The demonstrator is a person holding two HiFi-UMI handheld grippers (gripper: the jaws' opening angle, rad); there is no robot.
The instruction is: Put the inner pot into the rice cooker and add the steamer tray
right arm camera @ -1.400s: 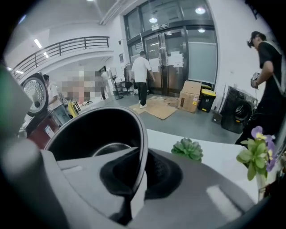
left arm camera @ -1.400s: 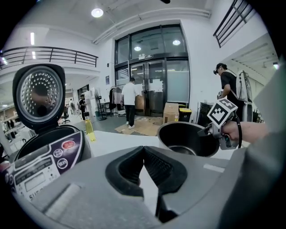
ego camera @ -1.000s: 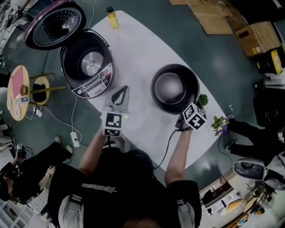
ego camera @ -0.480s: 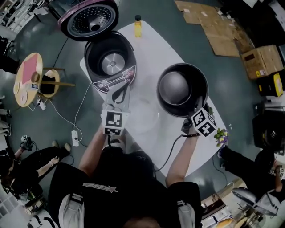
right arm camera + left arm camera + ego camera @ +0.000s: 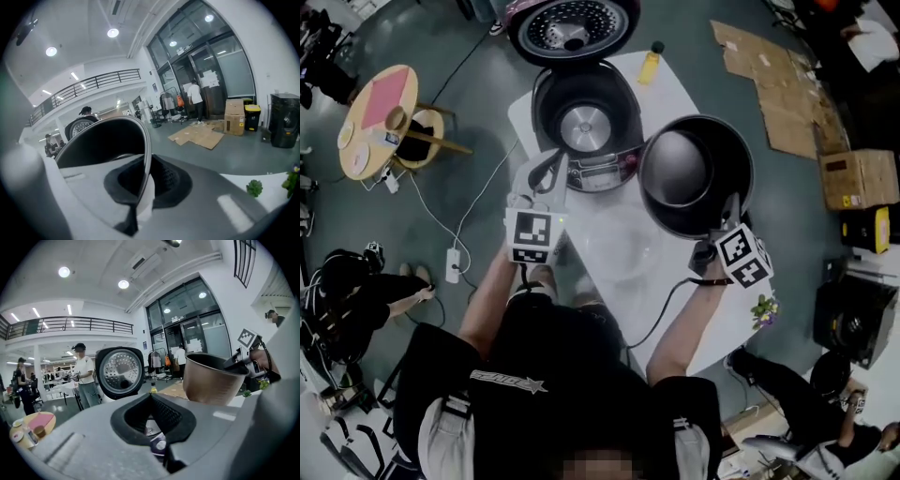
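Two handheld grippers, left gripper and right gripper, over one white table. One inner pot sits at the right gripper's jaws, and one open rice cooker just ahead of the left. One yellow bottle stands beyond both, one round wooden side table well out from the left gripper.

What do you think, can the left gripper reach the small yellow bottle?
Probably not directly: the open white rice cooker stands between the left gripper and the small yellow bottle.
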